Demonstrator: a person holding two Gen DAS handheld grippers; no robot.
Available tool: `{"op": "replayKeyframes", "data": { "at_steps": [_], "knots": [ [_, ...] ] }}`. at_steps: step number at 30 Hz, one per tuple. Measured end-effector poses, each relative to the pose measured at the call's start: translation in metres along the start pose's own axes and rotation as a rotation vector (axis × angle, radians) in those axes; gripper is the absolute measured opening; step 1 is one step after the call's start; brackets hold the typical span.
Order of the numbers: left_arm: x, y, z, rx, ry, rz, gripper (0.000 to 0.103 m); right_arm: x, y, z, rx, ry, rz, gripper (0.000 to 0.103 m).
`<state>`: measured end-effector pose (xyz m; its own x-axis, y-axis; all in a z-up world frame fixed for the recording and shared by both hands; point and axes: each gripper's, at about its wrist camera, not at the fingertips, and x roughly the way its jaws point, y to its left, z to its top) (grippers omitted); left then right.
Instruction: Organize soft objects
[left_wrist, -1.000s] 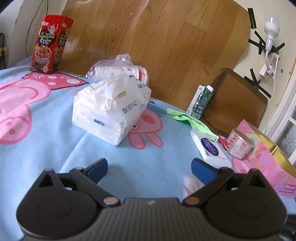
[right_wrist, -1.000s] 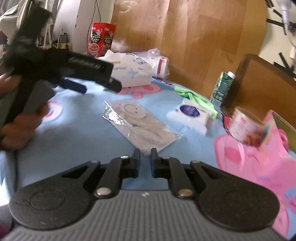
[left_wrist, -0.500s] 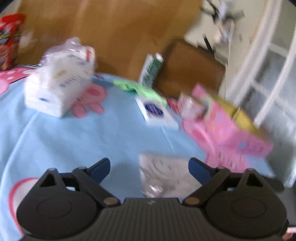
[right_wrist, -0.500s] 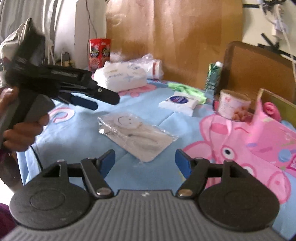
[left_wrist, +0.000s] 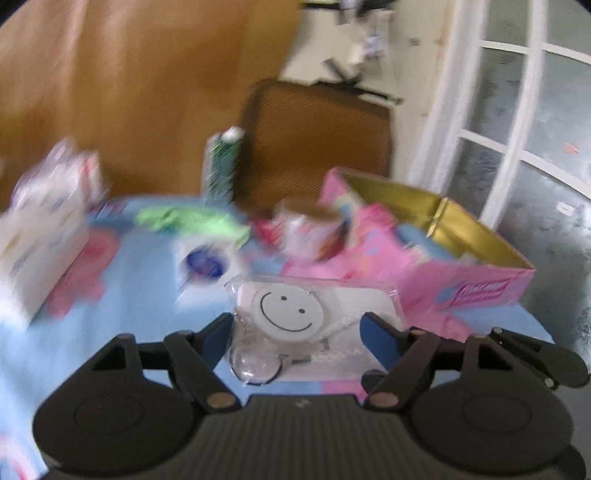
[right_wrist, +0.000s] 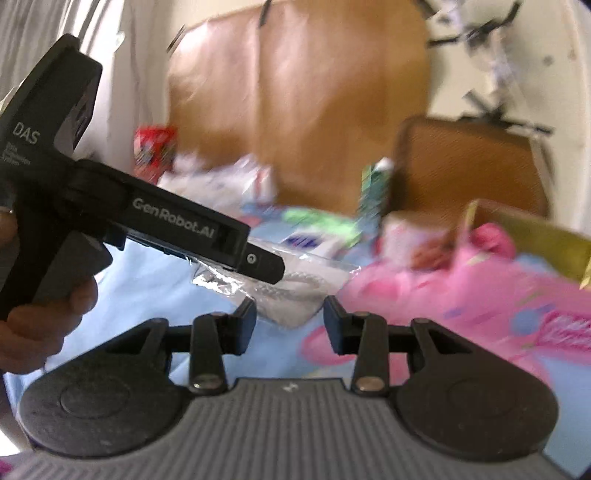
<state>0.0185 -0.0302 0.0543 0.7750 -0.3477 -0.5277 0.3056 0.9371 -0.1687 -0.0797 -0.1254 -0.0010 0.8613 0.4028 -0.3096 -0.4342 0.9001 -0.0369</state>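
A clear plastic packet with a white smiley-face item (left_wrist: 291, 314) lies on the blue cloth. My left gripper (left_wrist: 299, 332) is open, its blue-padded fingers on either side of the packet's near end. In the right wrist view the left gripper's body (right_wrist: 177, 225) reaches over the same packet (right_wrist: 291, 291). My right gripper (right_wrist: 290, 314) is open, just in front of the packet's near edge. A pink box with a gold inside (left_wrist: 461, 236) stands to the right.
A white tissue pack (left_wrist: 40, 236), a green cloth (left_wrist: 184, 221), a small wipes pack (left_wrist: 205, 262), a can (left_wrist: 310, 232) and a green carton (left_wrist: 221, 166) sit on the table. A brown chair back (left_wrist: 317, 133) stands behind. The views are blurred.
My left gripper has swung right and down over the smiley packet, its fingers now astride it. My right gripper has opened, then narrowed somewhat, and moved closer to the packet.
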Motion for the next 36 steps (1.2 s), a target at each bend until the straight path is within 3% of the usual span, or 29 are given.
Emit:
{"op": "replayKeyframes", "data": {
  "at_steps": [8,12,14,16,19,22,26,29,36],
  "knots": [
    [0.053,-0.090,0.059,0.174,-0.050,-0.118,0.076,-0.026,-0.080,0.018,0.059,-0.133,-0.235,0.043],
    [0.088,-0.129,0.073,0.247,-0.075,-0.118,0.076,-0.027,-0.124,0.022,0.133,-0.149,-0.326,0.043],
    [0.105,-0.144,0.076,0.286,-0.083,-0.092,0.080,-0.021,-0.143,0.022,0.152,-0.143,-0.384,0.043],
    [0.115,-0.152,0.074,0.320,-0.089,-0.010,0.086,-0.007,-0.154,0.022,0.159,-0.119,-0.468,0.046],
    [0.109,-0.142,0.071,0.319,-0.108,0.041,0.090,0.006,-0.170,0.016,0.193,-0.063,-0.609,0.049],
    [0.090,-0.120,0.064,0.308,-0.143,0.112,0.094,-0.006,-0.172,0.012,0.282,-0.103,-0.559,0.049],
    [0.062,-0.075,0.045,0.274,-0.156,0.196,0.101,-0.010,-0.145,0.016,0.257,-0.141,-0.496,0.049],
    [0.047,-0.031,0.029,0.227,-0.124,0.283,0.101,-0.006,-0.114,0.023,0.238,-0.156,-0.379,0.052],
    [0.019,0.076,-0.008,0.118,-0.060,0.556,0.101,0.042,-0.040,0.037,0.091,-0.072,-0.174,0.057]
  ]
}}
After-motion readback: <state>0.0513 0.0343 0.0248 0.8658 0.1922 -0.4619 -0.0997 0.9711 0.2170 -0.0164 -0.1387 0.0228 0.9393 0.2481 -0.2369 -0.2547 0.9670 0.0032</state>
